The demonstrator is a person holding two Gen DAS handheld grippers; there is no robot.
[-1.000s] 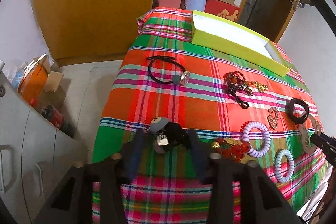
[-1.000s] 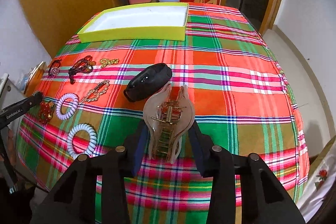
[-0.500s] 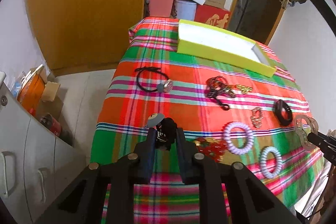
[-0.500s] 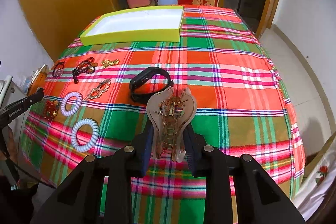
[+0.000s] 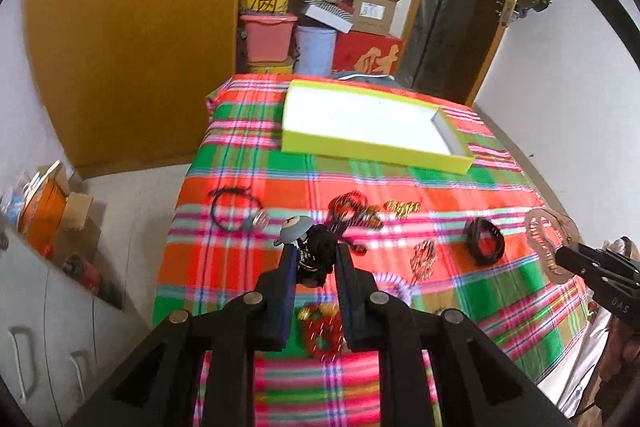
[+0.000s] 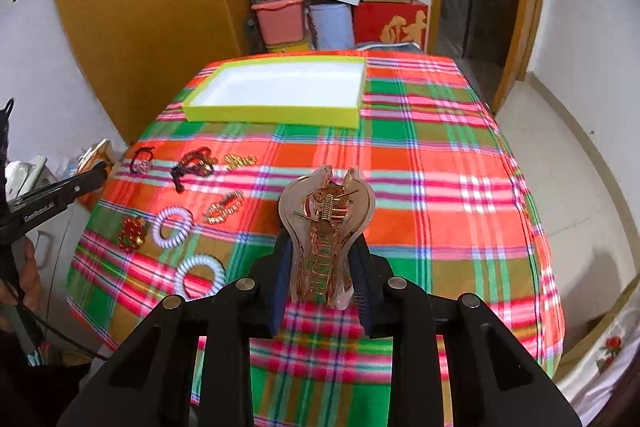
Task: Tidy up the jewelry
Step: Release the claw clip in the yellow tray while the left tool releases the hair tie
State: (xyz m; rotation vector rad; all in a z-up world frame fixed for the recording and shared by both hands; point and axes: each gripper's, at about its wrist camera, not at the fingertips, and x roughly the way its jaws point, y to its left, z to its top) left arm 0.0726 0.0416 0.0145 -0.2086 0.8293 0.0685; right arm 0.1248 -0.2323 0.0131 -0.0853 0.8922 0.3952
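The tray [image 6: 276, 115] at 12 o'clock is empty. The left gripper [image 5: 316, 259] grasps a black hair tie [image 5: 318, 253], the right gripper [image 6: 322, 259] a hair claw [image 6: 326, 227]; many pieces are left.

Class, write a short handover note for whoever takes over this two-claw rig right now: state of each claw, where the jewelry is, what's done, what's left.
Left claw: shut on the black hair tie with grey charm, lifted above the cloth.
Right claw: shut on the translucent hair claw clip, also lifted.
Yellow tray: at the far end of the plaid tablecloth, nothing inside.
On the cloth: black wristband, two spiral hair ties, red bead piece, gold clip, dark bead strand, gold brooch, black cord.
Done: two items picked. Left: place both in tray, then the rest.
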